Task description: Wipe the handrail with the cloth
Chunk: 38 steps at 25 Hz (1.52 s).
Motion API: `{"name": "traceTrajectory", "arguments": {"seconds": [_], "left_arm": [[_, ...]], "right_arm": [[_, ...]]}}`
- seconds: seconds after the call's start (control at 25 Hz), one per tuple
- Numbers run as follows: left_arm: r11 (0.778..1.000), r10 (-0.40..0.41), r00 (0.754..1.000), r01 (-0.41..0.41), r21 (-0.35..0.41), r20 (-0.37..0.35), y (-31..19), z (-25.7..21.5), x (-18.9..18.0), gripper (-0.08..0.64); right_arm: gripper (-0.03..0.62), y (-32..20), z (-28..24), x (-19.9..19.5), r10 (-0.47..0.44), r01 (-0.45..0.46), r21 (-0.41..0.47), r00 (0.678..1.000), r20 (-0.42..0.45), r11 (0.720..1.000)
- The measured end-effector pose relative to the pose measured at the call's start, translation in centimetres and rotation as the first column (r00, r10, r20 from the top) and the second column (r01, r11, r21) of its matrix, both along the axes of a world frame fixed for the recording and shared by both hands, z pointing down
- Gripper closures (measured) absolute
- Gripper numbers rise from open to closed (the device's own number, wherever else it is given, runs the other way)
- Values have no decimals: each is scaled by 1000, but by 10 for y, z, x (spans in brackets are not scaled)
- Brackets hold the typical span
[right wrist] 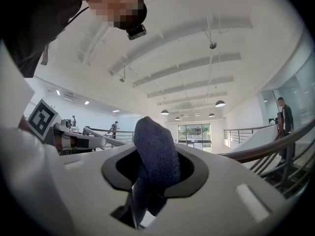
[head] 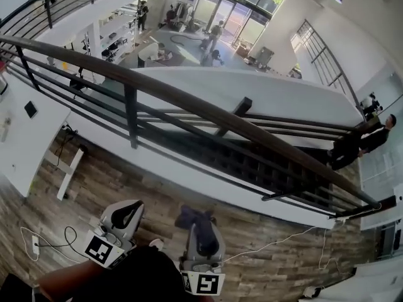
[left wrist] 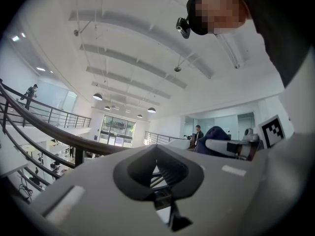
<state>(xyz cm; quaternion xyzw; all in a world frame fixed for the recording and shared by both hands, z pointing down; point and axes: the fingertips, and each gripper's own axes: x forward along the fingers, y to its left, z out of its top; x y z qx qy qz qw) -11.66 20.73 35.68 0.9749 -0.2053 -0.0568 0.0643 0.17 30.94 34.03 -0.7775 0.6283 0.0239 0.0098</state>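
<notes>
Head view: the dark handrail (head: 189, 102) runs its long axis from upper left down to lower right, above the wood floor (head: 264, 257). On the near side of the handrail and clear of it, the right tongs (head: 199, 224) are closed on a dark blue cloth (head: 189, 218), whose free end points toward the handrail. Only the right gripper view shows the cloth rising upright out of the clamped jaws. The left tongs (head: 131, 214), just beside them, are closed on nothing.

We note the handrail (head: 189, 102) crossing ahead of both grippers, apart from them. The left gripper (head: 128, 214) sits beside the right gripper (head: 200, 226), with the cloth (head: 190, 218) in the latter's jaws.
</notes>
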Motion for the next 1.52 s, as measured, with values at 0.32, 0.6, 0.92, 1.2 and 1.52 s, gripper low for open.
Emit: {"name": "traceTrajectory", "arguments": {"seconds": [0.32, 0.6, 0.92, 1.2, 1.52], "left_arm": [[992, -124, 992, 124, 4, 10, -6, -6, 4, 561], [991, -137, 990, 137, -10, 16, -26, 0, 9, 561], [996, -89, 996, 89, -7, -18, -94, 1, 37, 561], [998, -58, 998, 58, -4, -30, -158, -17, 54, 561], [998, -22, 997, 18, -59, -73, -211, -16, 46, 561]], "right_arm": [[474, -5, -7, 24, -84, 84, -18, 996, -9, 996], [474, -30, -6, 33, -94, 94, -12, 996, 1, 996], [474, -100, -3, 48, -69, 69, -27, 997, -18, 997], [474, -177, -30, 48, -90, 90, 1, 995, -32, 996], [474, -259, -37, 19, -164, 165, 4, 985, -43, 986]]}}
